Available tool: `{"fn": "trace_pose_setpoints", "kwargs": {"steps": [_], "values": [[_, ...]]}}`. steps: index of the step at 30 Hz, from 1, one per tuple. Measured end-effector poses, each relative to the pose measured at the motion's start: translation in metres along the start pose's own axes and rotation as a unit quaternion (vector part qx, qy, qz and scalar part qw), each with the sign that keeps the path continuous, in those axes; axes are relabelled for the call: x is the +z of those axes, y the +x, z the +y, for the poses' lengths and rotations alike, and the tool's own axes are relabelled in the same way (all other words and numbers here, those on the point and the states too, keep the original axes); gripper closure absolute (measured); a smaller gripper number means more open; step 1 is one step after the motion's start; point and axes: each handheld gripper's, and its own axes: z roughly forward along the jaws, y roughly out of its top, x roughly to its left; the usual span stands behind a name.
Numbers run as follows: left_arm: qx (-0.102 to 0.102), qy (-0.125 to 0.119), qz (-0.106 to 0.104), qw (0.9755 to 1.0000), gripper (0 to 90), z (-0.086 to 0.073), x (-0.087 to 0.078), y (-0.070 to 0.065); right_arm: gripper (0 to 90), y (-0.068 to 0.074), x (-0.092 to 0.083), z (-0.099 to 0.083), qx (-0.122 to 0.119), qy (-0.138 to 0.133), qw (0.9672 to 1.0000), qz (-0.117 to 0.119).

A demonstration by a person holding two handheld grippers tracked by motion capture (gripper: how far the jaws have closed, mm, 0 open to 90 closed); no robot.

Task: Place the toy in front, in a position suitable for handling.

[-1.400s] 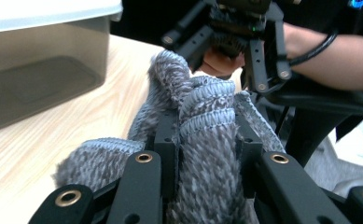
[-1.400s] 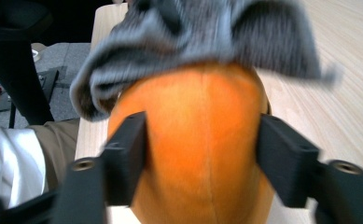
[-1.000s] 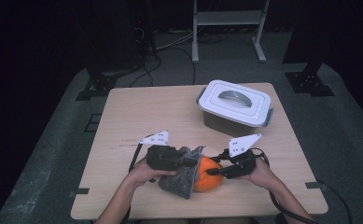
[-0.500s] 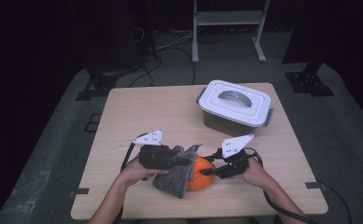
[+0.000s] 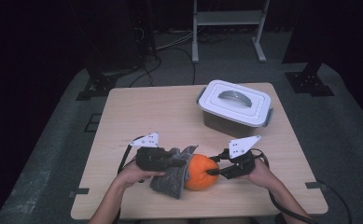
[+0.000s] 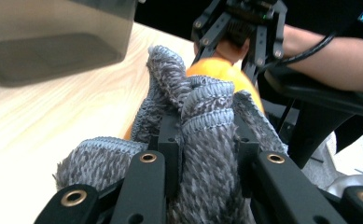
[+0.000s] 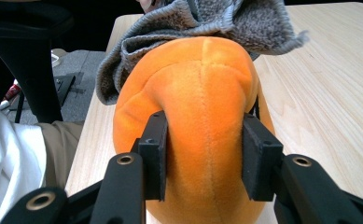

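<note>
1. The orange plush toy (image 5: 201,172) lies near the front edge of the counter (image 5: 170,116), squarely between the two hands, and the grey cloth (image 5: 173,173) drapes against the side that faces the left claw (image 5: 183,163).
2. The toy sits directly ahead of the right claw (image 5: 214,171); in the right gripper view its seam runs straight away from the camera, so its long axis lines up with that claw.
3. The right claw is clamped on the toy: both black pads press into the plush flanks and dent them. Its jaws have just been opening a little, yet the toy remains pinched between them.
4. The left claw is clamped on a bunched fold of the cloth, jaws nearly together, with the fabric touching the toy.
5. The lidded white box (image 5: 235,108) stands well apart, toward the far right of the counter.
6. Judged from this, the wipe turns on the cloth moving across the toy while the right claw steadies it.
</note>
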Motion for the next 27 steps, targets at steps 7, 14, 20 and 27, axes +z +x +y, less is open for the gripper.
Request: {"fn": "trace_pose_setpoints", "kwargs": {"steps": [7, 14, 20, 27], "values": [[0.009, 0.031, 0.02, 0.9993, 71.7, -0.003, -0.002, 0.001, 57.4, 0.001, -0.005, -0.004, 0.003, 0.003, 1.0, -0.005], [0.016, -0.012, -0.01, 0.9998, 71.9, 0.009, -0.002, -0.006, 57.3, -0.002, -0.011, -0.01, 0.016, -0.007, 0.9998, -0.008], [0.061, -0.005, -0.035, 0.9975, 71.9, 0.042, 0.02, -0.023, 57.2, 0.003, -0.004, 0.0, -0.008, 0.008, 0.9999, -0.009], [0.066, 0.022, -0.032, 0.9971, 71.6, 0.044, 0.034, -0.022, 57.2, 0.004, -0.009, -0.007, -0.016, 0.009, 0.9998, -0.011]]}}
